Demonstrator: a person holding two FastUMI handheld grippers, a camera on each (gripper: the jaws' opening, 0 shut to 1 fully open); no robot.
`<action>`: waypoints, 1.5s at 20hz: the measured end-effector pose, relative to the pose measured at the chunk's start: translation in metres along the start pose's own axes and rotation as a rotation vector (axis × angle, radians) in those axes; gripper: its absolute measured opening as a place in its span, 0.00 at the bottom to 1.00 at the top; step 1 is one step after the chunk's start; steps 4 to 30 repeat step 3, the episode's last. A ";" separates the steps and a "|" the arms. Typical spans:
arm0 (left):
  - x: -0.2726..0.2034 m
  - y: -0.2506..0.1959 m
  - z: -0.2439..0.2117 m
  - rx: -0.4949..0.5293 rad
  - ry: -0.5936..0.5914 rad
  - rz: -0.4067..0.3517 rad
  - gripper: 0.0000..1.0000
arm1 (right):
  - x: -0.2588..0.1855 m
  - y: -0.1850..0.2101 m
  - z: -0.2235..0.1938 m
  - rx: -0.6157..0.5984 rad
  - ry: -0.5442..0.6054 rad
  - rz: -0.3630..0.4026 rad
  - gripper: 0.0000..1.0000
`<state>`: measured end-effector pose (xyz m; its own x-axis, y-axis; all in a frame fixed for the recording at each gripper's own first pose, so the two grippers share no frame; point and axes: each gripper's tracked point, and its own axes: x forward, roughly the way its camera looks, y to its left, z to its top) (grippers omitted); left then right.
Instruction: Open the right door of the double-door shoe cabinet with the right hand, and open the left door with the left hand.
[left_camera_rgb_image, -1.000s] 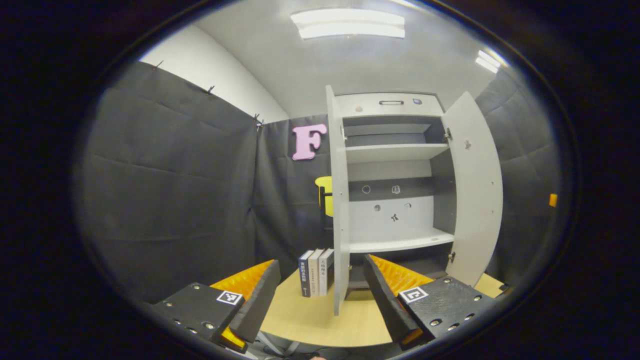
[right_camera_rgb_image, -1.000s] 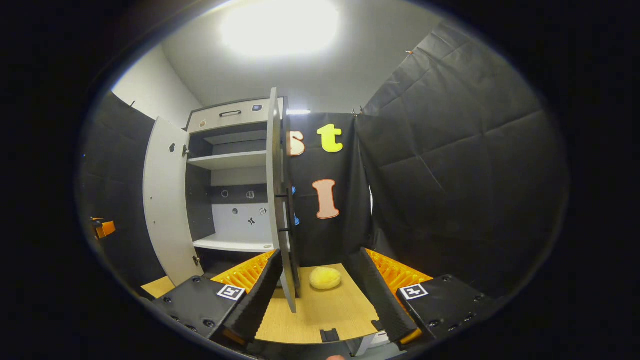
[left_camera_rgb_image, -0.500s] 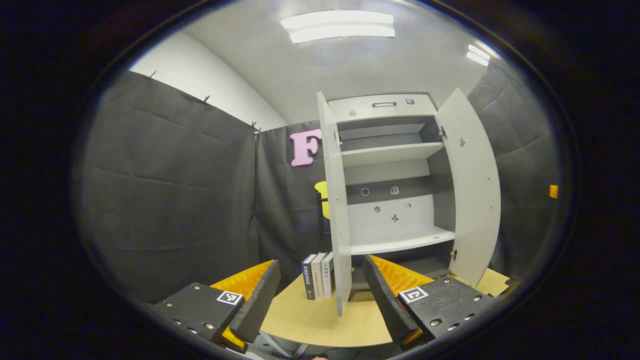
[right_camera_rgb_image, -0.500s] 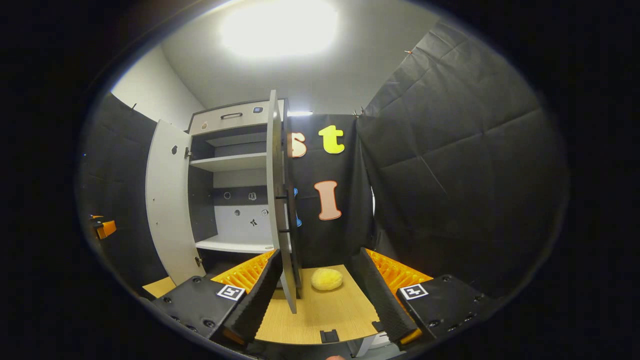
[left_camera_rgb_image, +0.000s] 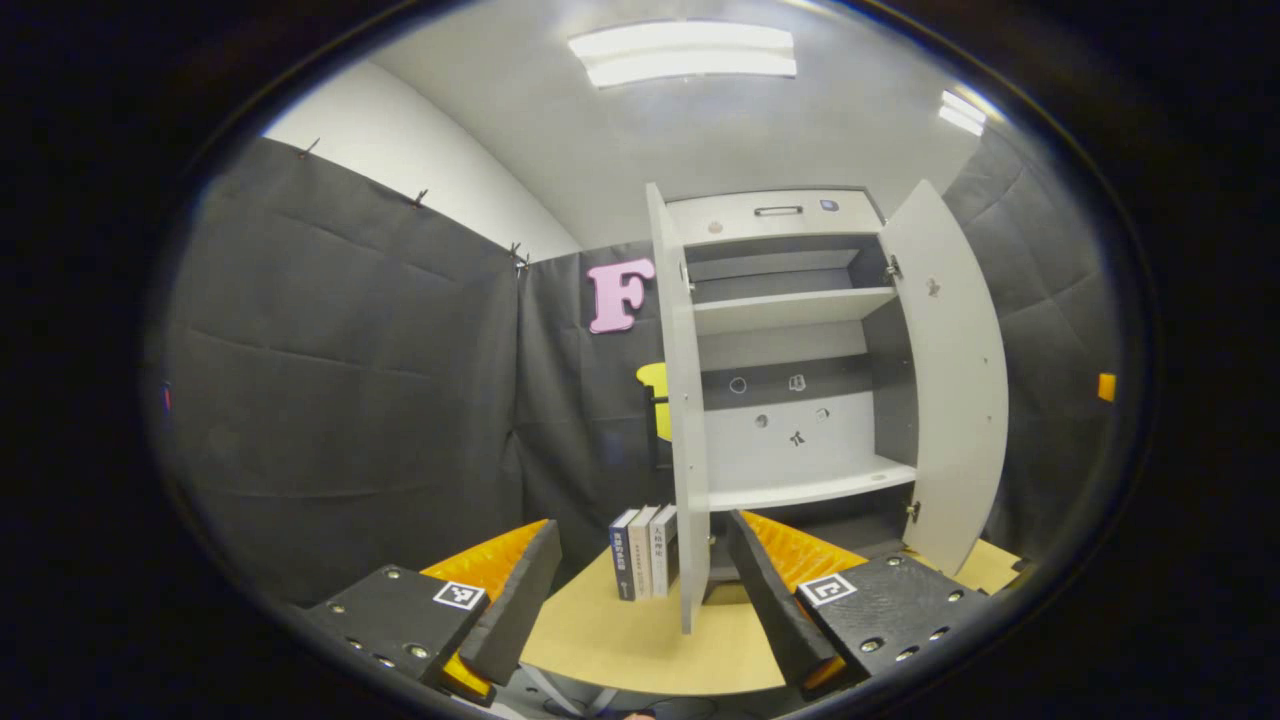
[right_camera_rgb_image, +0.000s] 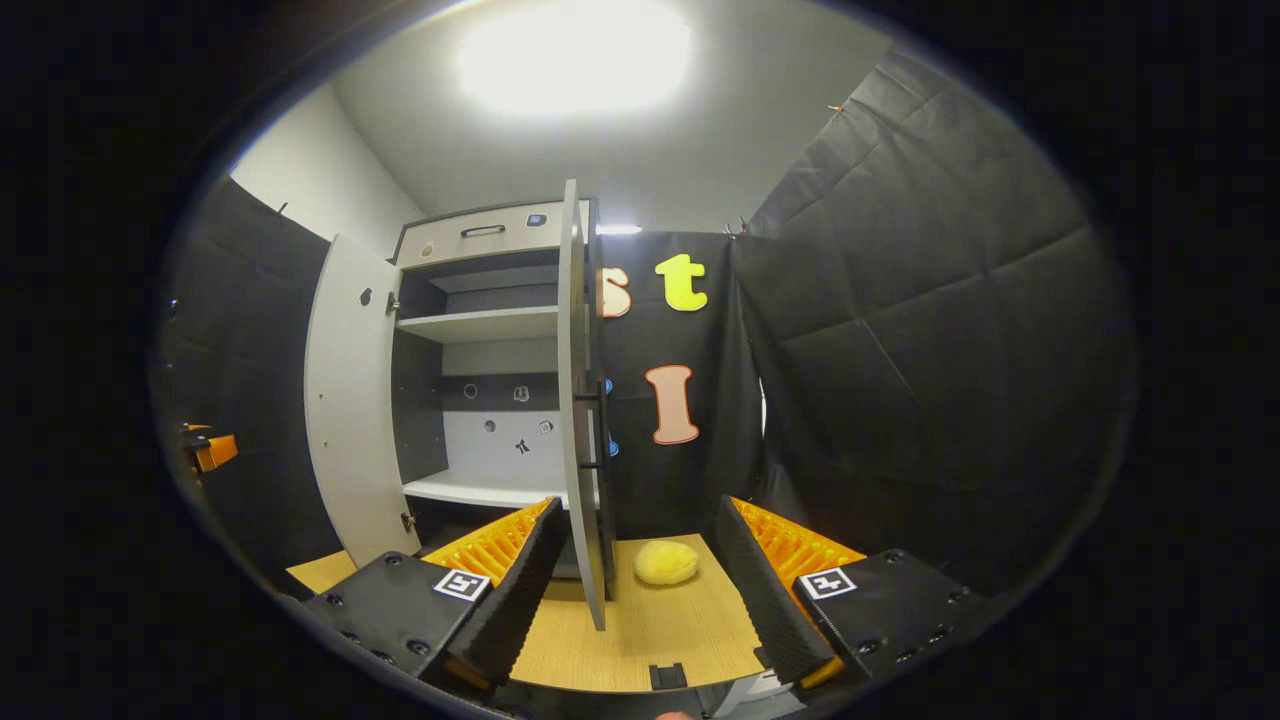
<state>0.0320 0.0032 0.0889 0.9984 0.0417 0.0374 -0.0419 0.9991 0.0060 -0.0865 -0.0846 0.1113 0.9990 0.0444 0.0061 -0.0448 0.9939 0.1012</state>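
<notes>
Both left tongs and right tongs gape wide, holding nothing, level above the bench. At twelve o'clock the shoe cabinet stands with left door and right door swung open.

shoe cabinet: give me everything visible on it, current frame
The shoe cabinet is pale grey board with darker inner walls, standing upright on the wooden tabletop. Both doors hang wide open: left door edge-on, right door swung outward. Inside, two bare shelves; a top panel carries a small dark handle. No gripper touches it.
</notes>
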 end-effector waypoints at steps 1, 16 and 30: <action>-0.001 0.000 0.000 0.003 -0.003 -0.001 0.99 | 0.000 -0.001 0.000 -0.001 0.001 -0.001 0.96; -0.002 0.000 0.002 0.012 -0.008 -0.002 0.99 | -0.001 0.000 -0.001 -0.001 0.001 -0.001 0.96; -0.002 0.000 0.002 0.012 -0.008 -0.002 0.99 | -0.001 0.000 -0.001 -0.001 0.001 -0.001 0.96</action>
